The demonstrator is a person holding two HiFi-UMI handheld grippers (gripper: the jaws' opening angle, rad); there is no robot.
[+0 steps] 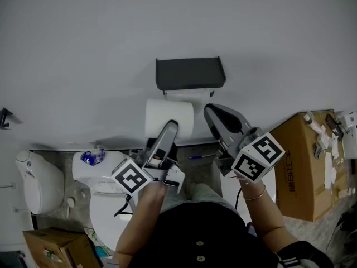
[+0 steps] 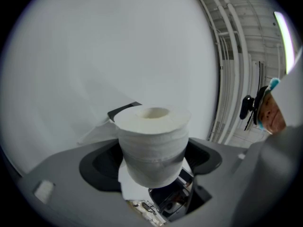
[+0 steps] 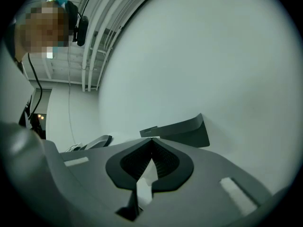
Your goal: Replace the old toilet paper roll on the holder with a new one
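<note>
Your left claw [image 1: 168,132] is clenched on the new toilet paper roll [image 1: 168,115]. In the left gripper view the roll [image 2: 151,143] stands between the two jaws, which press on its sides. Its hollow core faces up and its lower half sits down in the claw's throat. From the head view the roll hangs in front of the wall [image 1: 83,49], just below the dark grey holder [image 1: 191,73] and slightly left of the holder's middle. It is not on the holder. A white strip of paper [image 1: 188,94] shows under the holder's lower edge, just above the roll.

Your right claw [image 1: 208,111] is clenched. In the right gripper view its jaws meet at the tips [image 3: 151,140], with the holder [image 3: 182,129] beyond them and apart. A pale sliver shows in the gap behind the tips, and you cannot tell what it is. This claw sits near the roll's right side, under the holder's right half.

A toilet [image 1: 103,197] stands lower left and a cardboard box [image 1: 301,166] at the right.
</note>
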